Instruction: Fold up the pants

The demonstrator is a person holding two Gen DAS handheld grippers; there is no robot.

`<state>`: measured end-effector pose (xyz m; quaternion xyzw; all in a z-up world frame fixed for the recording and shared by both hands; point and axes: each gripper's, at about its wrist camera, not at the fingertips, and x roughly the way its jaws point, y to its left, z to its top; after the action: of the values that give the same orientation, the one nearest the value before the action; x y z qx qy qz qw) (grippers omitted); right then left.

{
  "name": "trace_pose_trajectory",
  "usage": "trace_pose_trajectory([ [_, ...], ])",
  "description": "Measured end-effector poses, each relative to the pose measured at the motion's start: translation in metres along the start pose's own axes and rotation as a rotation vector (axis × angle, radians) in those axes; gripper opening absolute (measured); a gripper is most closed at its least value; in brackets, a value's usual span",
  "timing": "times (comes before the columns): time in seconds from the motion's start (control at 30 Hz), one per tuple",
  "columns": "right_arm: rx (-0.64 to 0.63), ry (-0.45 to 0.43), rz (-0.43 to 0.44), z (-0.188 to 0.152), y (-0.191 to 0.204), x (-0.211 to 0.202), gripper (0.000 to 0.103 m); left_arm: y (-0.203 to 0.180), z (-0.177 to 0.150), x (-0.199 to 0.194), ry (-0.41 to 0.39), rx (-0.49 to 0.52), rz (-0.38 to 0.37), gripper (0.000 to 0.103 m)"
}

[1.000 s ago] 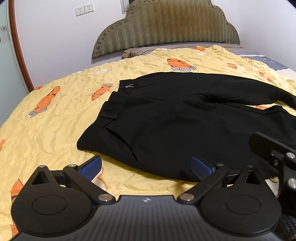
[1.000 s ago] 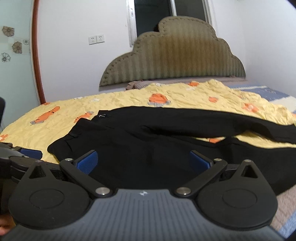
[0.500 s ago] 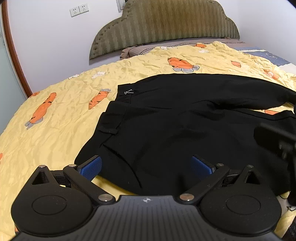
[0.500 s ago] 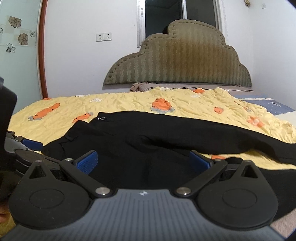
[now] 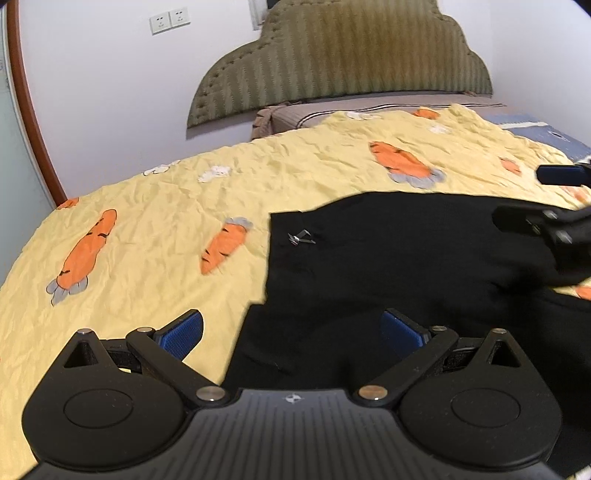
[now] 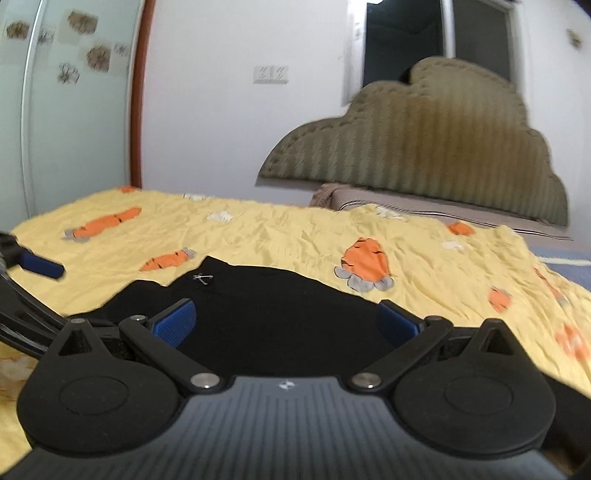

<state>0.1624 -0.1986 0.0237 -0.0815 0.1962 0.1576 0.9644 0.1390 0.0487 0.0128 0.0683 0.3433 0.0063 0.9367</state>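
Black pants (image 5: 369, 266) lie spread on a yellow carrot-print bedspread (image 5: 147, 236), waistband to the left, with a small metal clasp (image 5: 300, 237) near its far corner. My left gripper (image 5: 291, 332) hovers open over the waistband's left edge, one blue pad over the bedspread, the other over the cloth. My right gripper (image 6: 286, 320) is open low above the pants (image 6: 273, 306), close to the clasp (image 6: 202, 277). Each gripper shows at the edge of the other's view. Nothing sits between either pair of fingers.
A padded olive headboard (image 5: 343, 59) and a brown pillow (image 5: 369, 110) stand at the bed's far end against a white wall with sockets (image 5: 170, 20). A wooden-framed glass door (image 6: 74, 122) is on the left. A blue sheet (image 5: 543, 129) shows at the far right.
Both grippers have moved forward and left toward the waistband's far corner; the clasp looks much closer now. Both stayed open.
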Motion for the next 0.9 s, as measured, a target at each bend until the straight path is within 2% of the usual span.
trace_pose_trajectory([
  [0.13, -0.003, 0.075, 0.037, 0.019, -0.03, 0.064, 0.092, 0.006, 0.013, 0.021, 0.004, 0.01, 0.016, 0.103],
  [0.27, -0.085, 0.129, 0.102, 0.026, -0.057, 0.129, 0.083, 0.007, 0.023, 0.039, 0.015, 0.029, 0.006, 0.103],
  [0.33, -0.115, 0.202, 0.146, 0.027, -0.069, 0.162, 0.08, 0.007, 0.028, 0.05, 0.022, 0.039, -0.005, 0.103],
  [0.37, -0.111, 0.235, 0.18, 0.027, -0.075, 0.177, 0.074, 0.006, 0.03, 0.054, 0.025, 0.042, -0.009, 0.103],
  [0.47, -0.089, 0.312, 0.26, 0.024, -0.09, 0.212, 0.072, 0.005, 0.036, 0.069, 0.035, 0.047, -0.024, 0.103],
  [0.63, -0.076, 0.386, 0.362, 0.022, -0.104, 0.249, 0.071, 0.003, 0.045, 0.089, 0.063, 0.042, -0.044, 0.103],
  [0.7, -0.072, 0.438, 0.407, 0.022, -0.106, 0.262, 0.061, 0.002, 0.046, 0.093, 0.062, 0.044, -0.041, 0.103],
  [0.77, -0.081, 0.466, 0.444, 0.022, -0.103, 0.268, 0.041, 0.002, 0.047, 0.094, 0.061, 0.041, -0.038, 0.103],
  [0.8, -0.095, 0.466, 0.45, 0.022, -0.1, 0.268, 0.035, 0.002, 0.047, 0.094, 0.06, 0.039, -0.037, 0.103],
  [0.87, -0.131, 0.458, 0.45, 0.024, -0.092, 0.26, 0.009, 0.004, 0.048, 0.094, 0.055, 0.03, -0.033, 0.103],
  [0.9, -0.156, 0.449, 0.435, 0.024, -0.087, 0.255, 0.008, 0.006, 0.048, 0.093, 0.053, 0.021, -0.03, 0.103],
])
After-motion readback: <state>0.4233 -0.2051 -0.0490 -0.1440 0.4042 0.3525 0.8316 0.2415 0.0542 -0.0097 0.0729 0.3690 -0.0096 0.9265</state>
